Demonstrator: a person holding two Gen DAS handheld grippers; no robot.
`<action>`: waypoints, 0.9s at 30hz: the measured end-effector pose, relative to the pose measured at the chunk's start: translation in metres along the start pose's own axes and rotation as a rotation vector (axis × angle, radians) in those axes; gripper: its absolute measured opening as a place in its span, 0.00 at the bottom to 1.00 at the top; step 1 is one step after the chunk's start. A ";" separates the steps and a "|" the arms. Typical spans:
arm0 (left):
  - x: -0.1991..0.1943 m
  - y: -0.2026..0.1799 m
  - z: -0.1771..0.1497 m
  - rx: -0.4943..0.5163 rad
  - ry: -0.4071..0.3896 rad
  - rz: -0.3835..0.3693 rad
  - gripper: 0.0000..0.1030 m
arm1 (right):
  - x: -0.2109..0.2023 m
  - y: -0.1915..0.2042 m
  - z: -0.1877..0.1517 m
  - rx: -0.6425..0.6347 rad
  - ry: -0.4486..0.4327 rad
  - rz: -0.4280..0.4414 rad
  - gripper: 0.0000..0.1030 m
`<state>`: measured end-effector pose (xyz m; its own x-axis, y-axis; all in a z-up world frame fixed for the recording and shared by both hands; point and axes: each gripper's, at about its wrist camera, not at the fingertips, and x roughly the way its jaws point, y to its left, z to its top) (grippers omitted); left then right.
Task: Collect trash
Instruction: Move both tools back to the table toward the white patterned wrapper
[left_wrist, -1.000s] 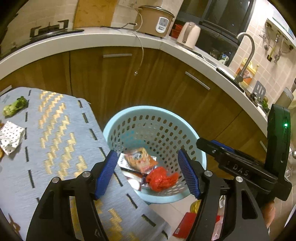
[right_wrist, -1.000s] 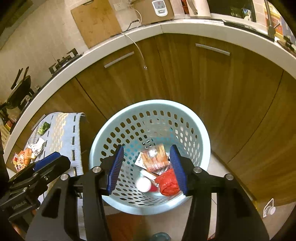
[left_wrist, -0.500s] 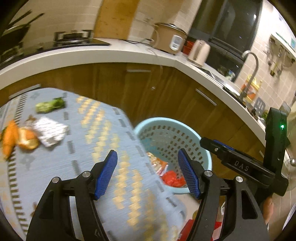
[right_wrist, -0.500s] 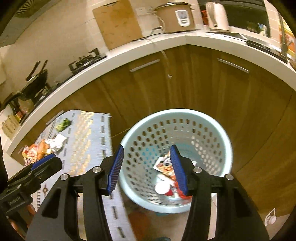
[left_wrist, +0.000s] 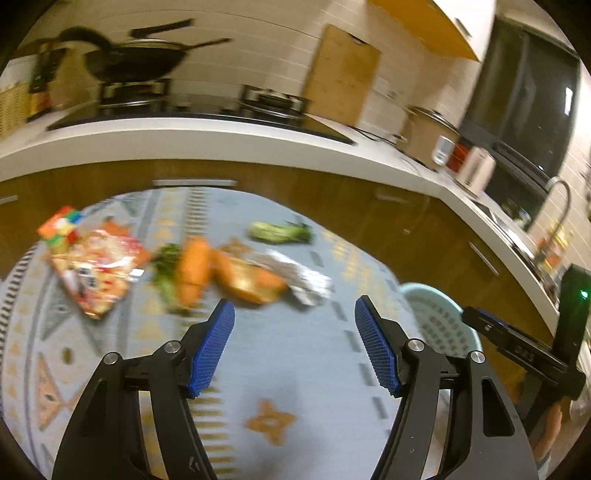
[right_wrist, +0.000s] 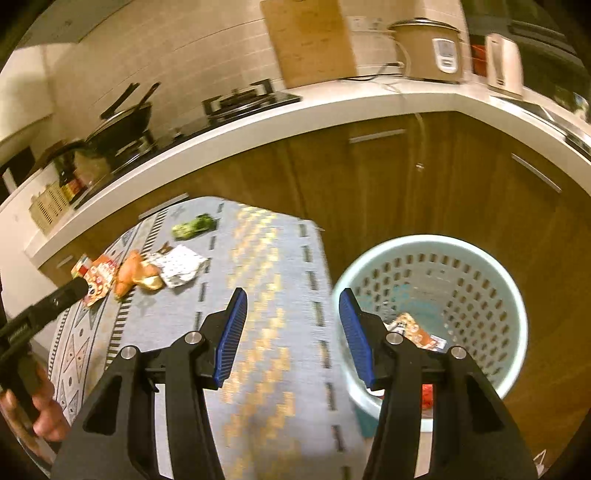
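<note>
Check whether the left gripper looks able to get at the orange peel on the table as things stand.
Probably yes. The left gripper is open and empty, and the orange peel lies on the table just beyond its fingers, with only bare cloth between them.

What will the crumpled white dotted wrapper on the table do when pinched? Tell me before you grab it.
The white dotted wrapper looks thin and creased, so it will probably crush flat and weigh next to nothing. It lies against the orange scraps, so a pinch may drag them along. Being floppy, it could sag or slip from the open left tool.
</note>
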<state>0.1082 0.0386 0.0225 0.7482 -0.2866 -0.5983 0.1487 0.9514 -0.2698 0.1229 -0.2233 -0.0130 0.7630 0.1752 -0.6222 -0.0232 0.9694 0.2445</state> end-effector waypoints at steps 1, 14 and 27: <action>-0.001 0.010 0.003 -0.010 -0.002 0.009 0.64 | 0.002 0.006 0.001 -0.011 0.002 0.004 0.47; 0.050 0.067 0.024 0.044 0.094 0.028 0.55 | 0.045 0.094 0.016 -0.183 0.056 0.074 0.46; 0.094 0.080 0.022 0.036 0.128 0.045 0.48 | 0.105 0.152 0.015 -0.321 0.146 0.099 0.42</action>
<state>0.2043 0.0905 -0.0384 0.6665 -0.2531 -0.7012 0.1415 0.9665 -0.2143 0.2090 -0.0596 -0.0303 0.6469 0.2710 -0.7128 -0.3114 0.9471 0.0775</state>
